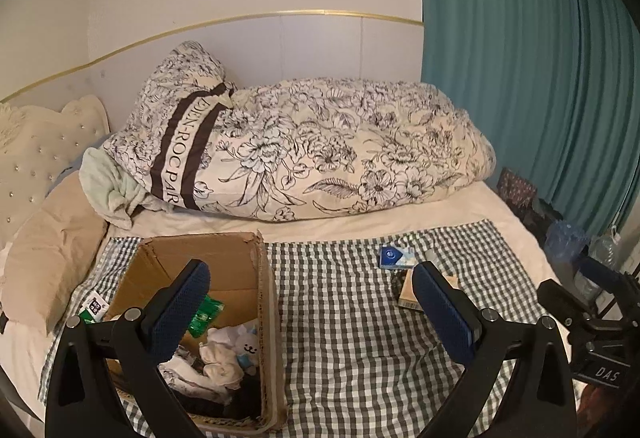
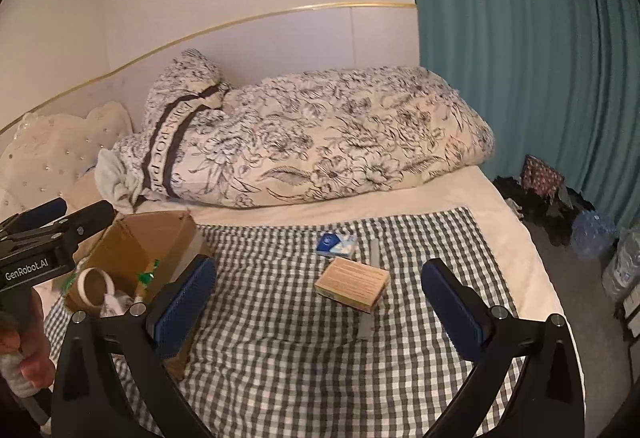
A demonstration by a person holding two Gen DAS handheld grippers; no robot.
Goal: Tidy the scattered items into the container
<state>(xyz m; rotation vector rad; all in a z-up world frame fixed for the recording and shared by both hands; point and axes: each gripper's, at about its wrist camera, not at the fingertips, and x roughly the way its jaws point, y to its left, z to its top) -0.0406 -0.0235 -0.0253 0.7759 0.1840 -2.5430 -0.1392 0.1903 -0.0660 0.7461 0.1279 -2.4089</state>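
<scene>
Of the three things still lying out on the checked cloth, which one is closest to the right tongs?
The tan cardboard packet. It lies just ahead of the open right tongs, across a grey strip; the blue-and-white packet sits farther back toward the duvet.

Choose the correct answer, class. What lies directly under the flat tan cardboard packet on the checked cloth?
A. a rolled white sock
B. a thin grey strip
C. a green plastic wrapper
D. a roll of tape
B: in the right wrist view the tan cardboard packet rests across a thin grey strip, whose ends stick out above and below it.
</scene>
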